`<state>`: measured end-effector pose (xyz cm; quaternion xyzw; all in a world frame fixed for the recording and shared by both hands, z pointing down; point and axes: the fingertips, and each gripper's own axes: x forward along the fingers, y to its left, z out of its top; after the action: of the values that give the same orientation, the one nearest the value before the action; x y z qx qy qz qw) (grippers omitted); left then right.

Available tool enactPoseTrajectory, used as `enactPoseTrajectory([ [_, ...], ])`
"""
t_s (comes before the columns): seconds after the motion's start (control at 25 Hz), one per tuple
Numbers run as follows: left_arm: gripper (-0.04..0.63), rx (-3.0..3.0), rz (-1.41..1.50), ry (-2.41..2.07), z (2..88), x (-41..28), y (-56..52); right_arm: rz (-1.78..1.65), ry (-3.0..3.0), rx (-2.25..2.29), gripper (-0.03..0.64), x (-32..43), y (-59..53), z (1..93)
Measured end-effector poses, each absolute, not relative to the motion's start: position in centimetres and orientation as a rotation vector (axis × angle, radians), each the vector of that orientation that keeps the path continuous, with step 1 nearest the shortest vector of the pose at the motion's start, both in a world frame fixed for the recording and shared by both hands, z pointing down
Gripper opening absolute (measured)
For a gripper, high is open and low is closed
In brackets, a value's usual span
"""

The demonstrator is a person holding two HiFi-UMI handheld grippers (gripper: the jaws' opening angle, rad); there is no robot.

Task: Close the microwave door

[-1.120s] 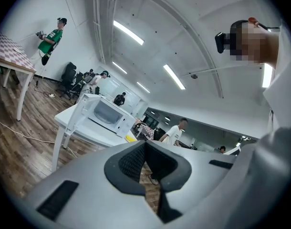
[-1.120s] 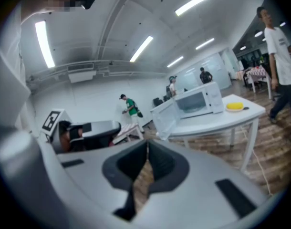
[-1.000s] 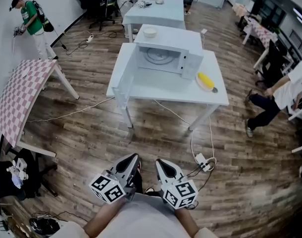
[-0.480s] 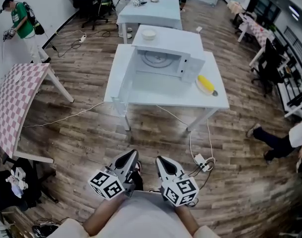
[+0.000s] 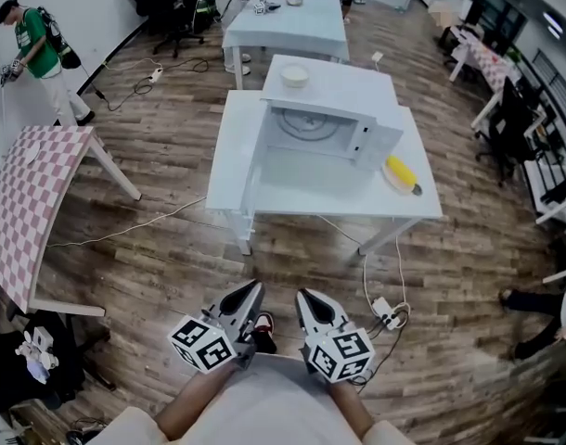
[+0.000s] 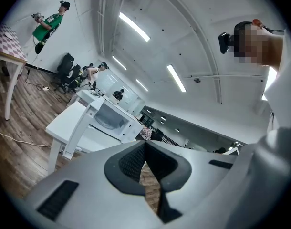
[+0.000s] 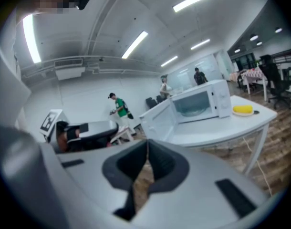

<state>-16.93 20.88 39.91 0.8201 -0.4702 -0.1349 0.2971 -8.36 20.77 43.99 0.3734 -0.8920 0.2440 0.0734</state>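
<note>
A white microwave (image 5: 331, 124) stands on a white table (image 5: 404, 207) several steps ahead, its glass turntable showing. Its door (image 5: 251, 180) hangs wide open, swung out to the left over the table's front left part. Both grippers are held close to my body, far short of the table. My left gripper (image 5: 250, 296) is shut with nothing in it, and so is my right gripper (image 5: 305, 300). The left gripper view shows the microwave (image 6: 110, 119) small and far beyond the closed left gripper (image 6: 145, 145). In the right gripper view the open door (image 7: 158, 120) lies beyond the right gripper (image 7: 147, 145).
A plate with a yellow item (image 5: 401, 172) sits right of the microwave, and a bowl (image 5: 294, 76) on top of it. A checked table (image 5: 28, 202) stands at left. A power strip and cables (image 5: 387, 313) lie on the wood floor. A person in green (image 5: 37, 49) stands far left.
The view has shifted a little, so the table sits slightly more to the right. A person at the right has walked out of view. Both grippers stay shut near my body.
</note>
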Motion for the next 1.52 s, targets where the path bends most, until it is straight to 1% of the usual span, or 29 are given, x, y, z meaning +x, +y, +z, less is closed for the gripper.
enactPoseTrajectory([
  [0.52, 0.018, 2.241, -0.35, -1.257, 39.7, -22.5, 16.6, 0.689, -2.719, 1.117, 0.023, -14.6, 16.3, 43.6],
  [0.92, 0.018, 2.225, -0.389, -1.293, 39.6, -25.0, 16.3, 0.668, -2.742, 1.057, 0.023, -17.2, 15.9, 43.2],
  [1.08, 0.018, 2.225, -0.36, -1.324, 39.9, -25.1, 15.9, 0.662, -2.762, 1.028, 0.023, -17.6, 15.5, 42.8],
  [1.52, 0.018, 2.19, -0.375, -1.416, 40.3, -27.8, 12.4, 0.652, -2.775, 0.959, 0.023, -18.4, 12.4, 42.9],
])
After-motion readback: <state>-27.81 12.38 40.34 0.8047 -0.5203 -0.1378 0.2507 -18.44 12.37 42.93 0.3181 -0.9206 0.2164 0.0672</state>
